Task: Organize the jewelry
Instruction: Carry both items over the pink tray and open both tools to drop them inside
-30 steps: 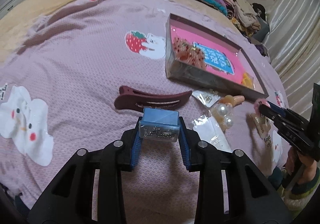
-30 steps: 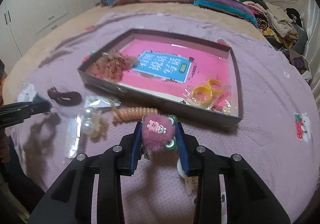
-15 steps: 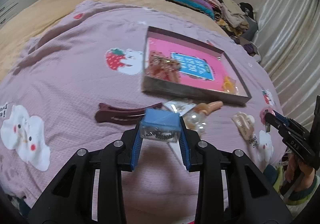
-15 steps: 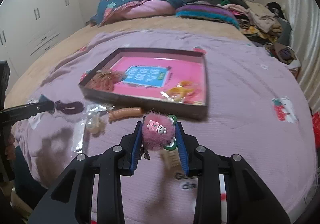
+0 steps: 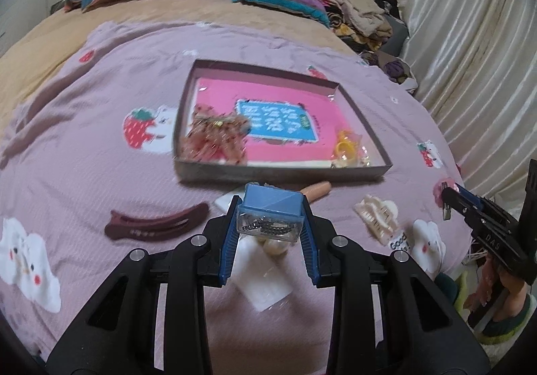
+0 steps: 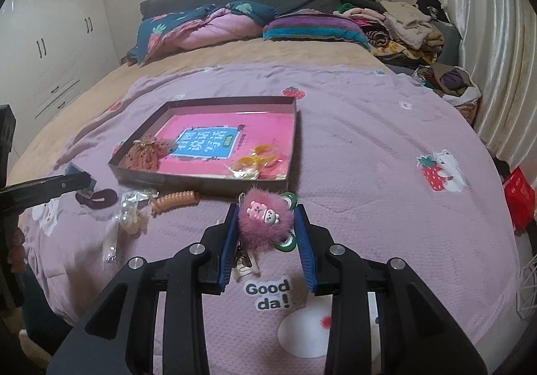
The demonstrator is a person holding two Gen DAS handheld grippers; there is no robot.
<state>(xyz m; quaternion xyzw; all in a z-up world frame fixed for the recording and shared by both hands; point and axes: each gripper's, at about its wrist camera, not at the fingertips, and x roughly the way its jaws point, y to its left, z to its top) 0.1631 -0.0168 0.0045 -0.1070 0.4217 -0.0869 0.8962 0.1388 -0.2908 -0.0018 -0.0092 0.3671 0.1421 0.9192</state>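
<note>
Two pieces are in the air at once. The small blue-lidded clear box, with what looks like a dark chain inside, sits clamped between the pads of the left tool. It reads as light, rigid and slick-sided plastic, so the flat side walls are the right place to hold it, squarely, or it could twist out. On the other side, the pink fluffy charm with its little bear face is squeezed between the pads of the right tool. It looks soft, featherweight and compressible, with a clasp and a tag dangling below; gripping the plush body through the middle seems safest.

Both pieces hang above the lilac bedspread, on the near side of the shallow tray, whose pink floor already holds a reddish netted piece and yellow rings.

Loose on the bed near the tray lie a dark red hair clip, a cream claw clip, a peach spiral tie and pearl pieces in plastic bags.
</note>
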